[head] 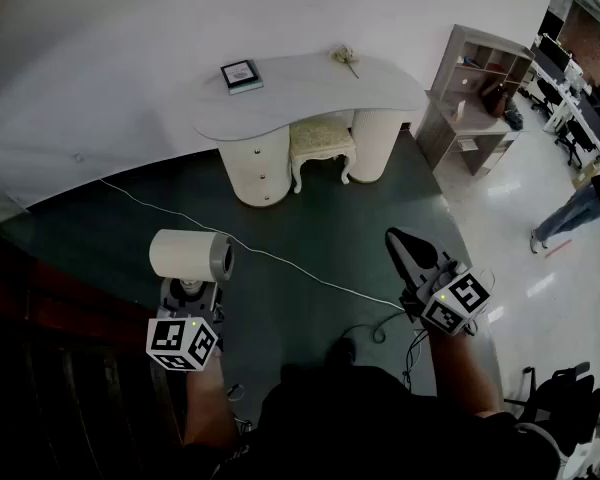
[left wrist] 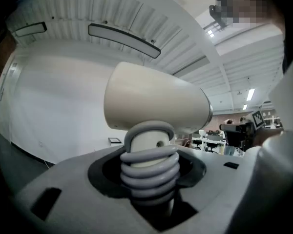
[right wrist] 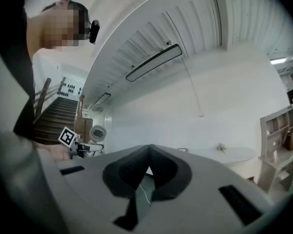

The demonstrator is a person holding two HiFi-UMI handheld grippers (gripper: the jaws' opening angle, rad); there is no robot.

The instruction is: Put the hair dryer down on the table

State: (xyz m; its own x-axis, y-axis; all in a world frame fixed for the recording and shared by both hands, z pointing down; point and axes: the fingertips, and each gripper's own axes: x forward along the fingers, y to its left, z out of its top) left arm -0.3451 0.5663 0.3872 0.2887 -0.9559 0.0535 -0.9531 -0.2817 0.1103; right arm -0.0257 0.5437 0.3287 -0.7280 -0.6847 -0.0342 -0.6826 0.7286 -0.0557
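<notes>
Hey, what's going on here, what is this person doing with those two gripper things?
A person is standing with a gripper in each hand. The left gripper is clamped on the handle of a cream hair dryer, which has its grey cord coiled round that handle. The right gripper holds nothing, and its jaws are together. The white table stands some way ahead of the person, so the hair dryer has not yet been put down on it.
</notes>
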